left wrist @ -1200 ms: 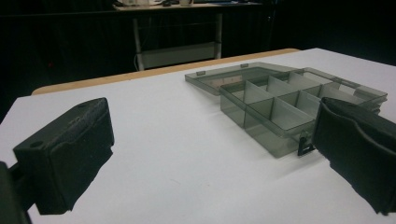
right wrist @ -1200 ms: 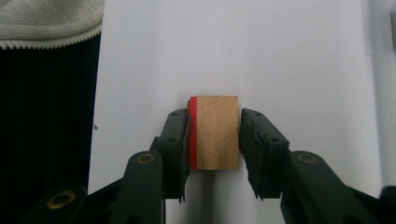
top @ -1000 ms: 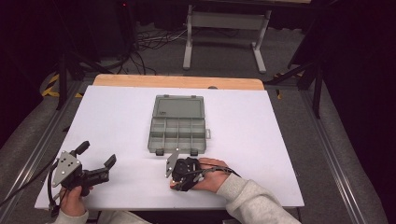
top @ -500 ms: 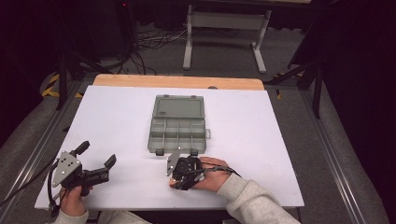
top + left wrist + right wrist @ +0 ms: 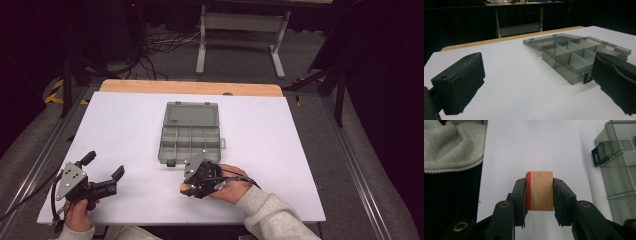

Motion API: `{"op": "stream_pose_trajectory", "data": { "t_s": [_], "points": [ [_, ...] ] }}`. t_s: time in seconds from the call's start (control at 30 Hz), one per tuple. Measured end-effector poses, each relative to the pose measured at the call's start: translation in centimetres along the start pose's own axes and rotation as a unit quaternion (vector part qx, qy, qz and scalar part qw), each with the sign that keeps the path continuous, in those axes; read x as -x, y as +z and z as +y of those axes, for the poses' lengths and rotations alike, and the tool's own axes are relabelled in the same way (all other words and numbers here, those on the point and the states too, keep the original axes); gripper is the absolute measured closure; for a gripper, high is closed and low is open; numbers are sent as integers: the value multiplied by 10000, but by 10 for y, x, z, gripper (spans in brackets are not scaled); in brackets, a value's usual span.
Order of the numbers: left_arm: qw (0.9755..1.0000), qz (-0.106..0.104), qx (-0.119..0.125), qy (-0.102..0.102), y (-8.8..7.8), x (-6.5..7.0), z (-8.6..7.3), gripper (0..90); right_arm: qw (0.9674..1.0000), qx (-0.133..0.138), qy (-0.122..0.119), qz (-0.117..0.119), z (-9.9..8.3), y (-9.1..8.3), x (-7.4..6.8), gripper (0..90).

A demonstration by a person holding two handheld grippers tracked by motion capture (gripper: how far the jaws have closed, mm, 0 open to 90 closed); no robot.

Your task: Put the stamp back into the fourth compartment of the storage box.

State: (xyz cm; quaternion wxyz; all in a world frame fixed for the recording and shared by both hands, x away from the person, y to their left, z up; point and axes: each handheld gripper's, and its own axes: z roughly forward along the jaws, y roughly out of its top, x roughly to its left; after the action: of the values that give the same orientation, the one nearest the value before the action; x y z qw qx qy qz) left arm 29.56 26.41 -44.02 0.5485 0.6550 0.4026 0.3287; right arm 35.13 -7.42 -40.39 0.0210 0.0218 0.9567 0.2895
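Observation:
A smoky grey compartment box point(image 5: 191, 132) lies open in the middle of the white table, its lid point(image 5: 192, 113) folded back on the far side; its divided tray point(image 5: 576, 56) looks bare inside. My right gripper point(image 5: 188, 188) rests low in front of the box, shut on a small wooden block with one red face point(image 5: 540, 191), the pads pressing its two sides. My left gripper point(image 5: 104, 167) sits at the near left of the table, jaws wide apart with nothing between them, pointing toward the box.
The white table top point(image 5: 125, 130) ends in a wooden strip point(image 5: 190, 88) at the far edge. A black latch point(image 5: 598, 155) sticks out from the box's near corner. A grey sleeve point(image 5: 451, 142) hangs by the table's front edge. Metal stand legs point(image 5: 240, 30) stand beyond.

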Motion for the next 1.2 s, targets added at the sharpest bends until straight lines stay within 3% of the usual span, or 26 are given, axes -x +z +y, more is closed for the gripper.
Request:
{"op": "stream_pose_trajectory", "data": {
  "t_s": [0.37,1.03,1.2],
  "points": [
    [10000,16,0,3,0,0,0,1,9981,565,168,-181,-4,-16,3,656],
    [10000,15,7,-3,0,0,0,1,9933,1010,392,-402,-12,-35,9,656],
    [10000,22,-8,-3,0,0,0,1,9897,1232,457,-567,-12,-43,9,656]
  ]
}}
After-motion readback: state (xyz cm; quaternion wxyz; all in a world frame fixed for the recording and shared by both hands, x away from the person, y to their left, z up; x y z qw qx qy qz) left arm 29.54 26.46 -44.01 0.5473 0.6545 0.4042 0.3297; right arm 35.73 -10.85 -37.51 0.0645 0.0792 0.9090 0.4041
